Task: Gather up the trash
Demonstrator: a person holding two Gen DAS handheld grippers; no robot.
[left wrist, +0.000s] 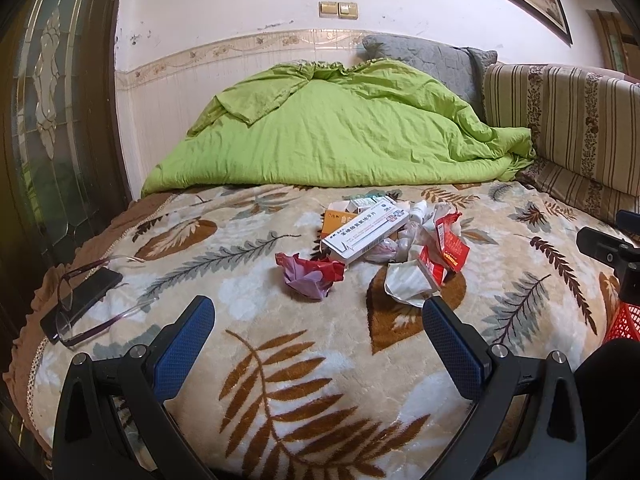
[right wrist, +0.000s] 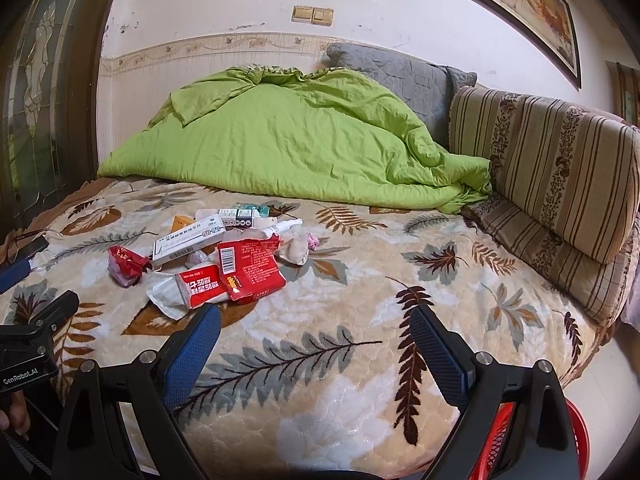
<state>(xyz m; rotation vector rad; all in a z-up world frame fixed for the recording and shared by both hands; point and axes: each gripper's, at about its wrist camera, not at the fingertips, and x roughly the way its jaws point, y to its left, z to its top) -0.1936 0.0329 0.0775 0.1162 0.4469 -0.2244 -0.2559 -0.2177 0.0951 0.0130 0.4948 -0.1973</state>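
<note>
- Plush cream blanket printed with brown and grey leaves [left wrist: 280, 360] covers the whole bed and carries everything else.
- Lime-green crumpled quilt [left wrist: 340, 132] is heaped at the far side of the bed against the wall, with a grey quilted pillow [left wrist: 424, 60] behind it.
- Striped beige cushions with floral bands [right wrist: 552, 168] are stacked along the right edge of the bed.
- Red plastic mesh basket [right wrist: 500, 440] sits low beside the bed on the right, mostly hidden behind the right gripper's fingers.
- The left gripper [left wrist: 318, 316] hovers over the blanket near the pile of trash; its blue-padded fingers are spread wide with nothing between them.
- The right gripper [right wrist: 316, 320] hangs over the blanket just right of the pile, its fingers likewise spread wide and holding nothing.
- The trash lies in a loose pile at the middle of the bed: a long white cardboard medicine box with blue print [left wrist: 366, 232] rests on top, tilted, beside an orange box [left wrist: 336, 220] and a small white bottle [left wrist: 418, 212].
- Torn red and white foil wrappers [right wrist: 240, 268] lie on the near side of the pile, touching a crumpled white paper [left wrist: 408, 284].
- A crumpled red and purple wrapper [left wrist: 310, 274] sits just left of the pile.
- A dark phone with purple-framed glasses [left wrist: 80, 300] lying over it rests at the left edge of the bed, well apart from the trash.
</note>
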